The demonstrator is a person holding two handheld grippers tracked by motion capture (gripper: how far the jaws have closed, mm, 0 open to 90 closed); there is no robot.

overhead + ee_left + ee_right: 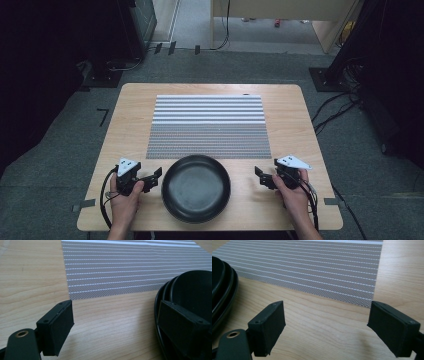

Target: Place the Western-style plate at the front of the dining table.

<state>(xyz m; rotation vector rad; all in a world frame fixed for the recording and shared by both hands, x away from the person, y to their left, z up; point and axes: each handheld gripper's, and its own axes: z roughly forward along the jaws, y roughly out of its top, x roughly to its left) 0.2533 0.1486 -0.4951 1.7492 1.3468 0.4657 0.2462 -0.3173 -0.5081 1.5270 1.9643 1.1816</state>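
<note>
We held both grippers open and empty on the desk [125,107]: left gripper [154,177] nearly touching the pan [196,188], right gripper [260,176] slightly farther off.

Black bowl [192,287]: in the left gripper view its right and near parts run off the picture's edge, and the right jaw covers part of the near rim; how many bowls are stacked cannot be told.
Bowl in right gripper view [222,290]: only a rim arc at the left edge, the rest cut off.
Striped mat [209,126]: its near edge is overlapped by the bowl's far rim in the high view.
Forearms: cut off by the bottom edge.
Far floor items [277,22]: too small to identify.
Left side of room: too dark to tell.
</note>
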